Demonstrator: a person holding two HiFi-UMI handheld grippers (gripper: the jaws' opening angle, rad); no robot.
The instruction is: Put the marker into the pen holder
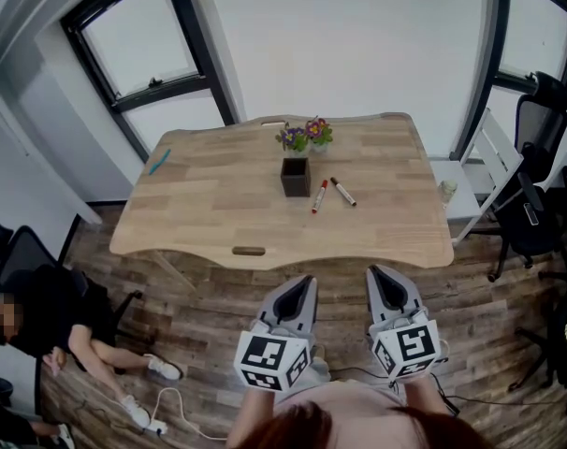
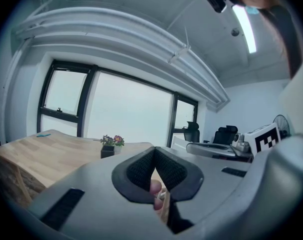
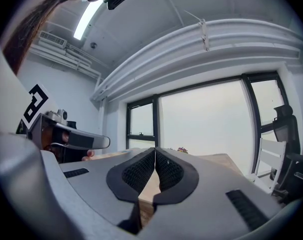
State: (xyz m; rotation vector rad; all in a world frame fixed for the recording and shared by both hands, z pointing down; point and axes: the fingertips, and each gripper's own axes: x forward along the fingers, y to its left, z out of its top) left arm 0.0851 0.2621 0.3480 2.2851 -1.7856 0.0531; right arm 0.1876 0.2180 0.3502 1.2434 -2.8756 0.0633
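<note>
- My left tongs (image 1: 302, 288) & right tongs (image 1: 379, 279) are held low, just short of the table's (image 1: 209, 204) front edge.
- Left jaws: pressed together, nothing btwn them. Right jaws: same, closed tip to tip.
- Red-capped marker (image 1: 319, 195) lies flat just right of the pen holder (image 1: 296, 177). 2nd marker (image 1: 343, 192) lies beside it, further right.
- Holder: dark, square, upright, mid-table.
- Flower pot (image 1: 305, 136) just behind holder.
- Blue item (image 1: 159, 162) at table's far left, too small to tell what.
</note>
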